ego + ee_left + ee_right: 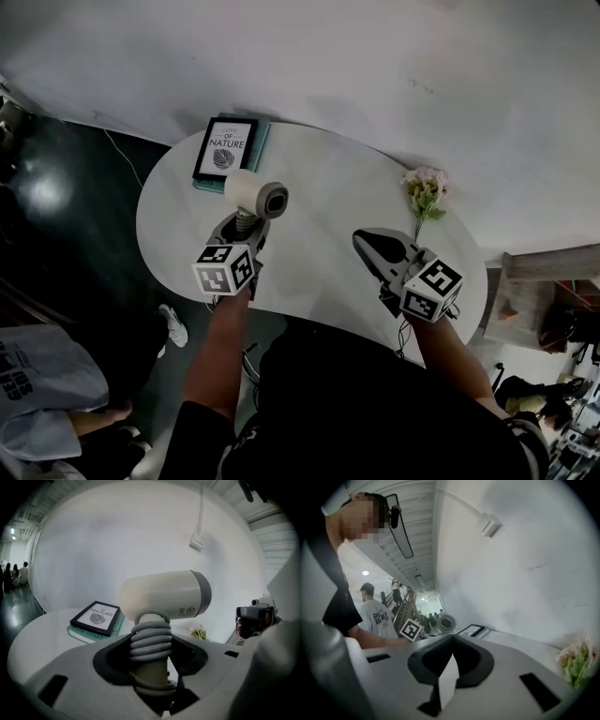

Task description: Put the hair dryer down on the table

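Observation:
The hair dryer [255, 194] is cream with a grey end, and its grey cord is coiled round the handle. My left gripper [246, 225] is shut on that coiled handle and holds the dryer upright over the left part of the white oval table [319, 187]. In the left gripper view the hair dryer's barrel [164, 595] lies crosswise above the left gripper [151, 653]. My right gripper [361, 239] hovers over the table's right side, shut and with nothing in it. In the right gripper view the right gripper [451, 637] has its tips meeting, and the hair dryer [446, 623] shows far off.
A framed leaf print on a green book [225, 150] lies at the table's far left end. A pale flower sprig [424, 192] lies at the far right. A person in a grey shirt [37, 375] stands on the dark floor to the left, and a wooden shelf [534, 291] is to the right.

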Motion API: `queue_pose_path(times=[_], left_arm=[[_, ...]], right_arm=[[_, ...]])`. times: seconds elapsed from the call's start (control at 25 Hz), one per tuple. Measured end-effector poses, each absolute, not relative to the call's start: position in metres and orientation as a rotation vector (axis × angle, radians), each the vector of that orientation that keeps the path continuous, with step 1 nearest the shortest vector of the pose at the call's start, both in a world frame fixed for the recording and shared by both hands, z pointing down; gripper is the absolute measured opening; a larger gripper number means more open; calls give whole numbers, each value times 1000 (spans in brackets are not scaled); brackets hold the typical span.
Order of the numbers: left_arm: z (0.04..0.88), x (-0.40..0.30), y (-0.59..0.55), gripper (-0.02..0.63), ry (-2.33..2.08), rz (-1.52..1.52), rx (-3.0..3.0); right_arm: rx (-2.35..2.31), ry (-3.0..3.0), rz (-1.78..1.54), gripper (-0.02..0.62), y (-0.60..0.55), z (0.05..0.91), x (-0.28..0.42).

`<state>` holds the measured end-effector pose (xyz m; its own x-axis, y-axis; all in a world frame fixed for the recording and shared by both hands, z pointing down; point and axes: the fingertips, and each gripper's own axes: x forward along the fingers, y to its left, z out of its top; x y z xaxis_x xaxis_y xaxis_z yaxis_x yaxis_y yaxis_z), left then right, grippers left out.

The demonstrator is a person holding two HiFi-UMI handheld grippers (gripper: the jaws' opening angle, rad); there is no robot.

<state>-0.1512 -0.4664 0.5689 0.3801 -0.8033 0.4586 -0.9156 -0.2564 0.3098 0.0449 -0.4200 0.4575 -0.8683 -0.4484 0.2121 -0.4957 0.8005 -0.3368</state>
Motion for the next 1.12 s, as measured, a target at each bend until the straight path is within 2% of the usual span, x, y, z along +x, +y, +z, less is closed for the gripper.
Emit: queue_pose_path(times=[0.6, 1.12], left_arm=[[643, -121, -509, 222, -1351, 537, 2063], [694, -122, -516, 224, -1316, 719, 1939]], right_arm=[[802, -2819, 646, 8, -428, 481, 57], [837, -2804, 696, 8, -430, 493, 68]])
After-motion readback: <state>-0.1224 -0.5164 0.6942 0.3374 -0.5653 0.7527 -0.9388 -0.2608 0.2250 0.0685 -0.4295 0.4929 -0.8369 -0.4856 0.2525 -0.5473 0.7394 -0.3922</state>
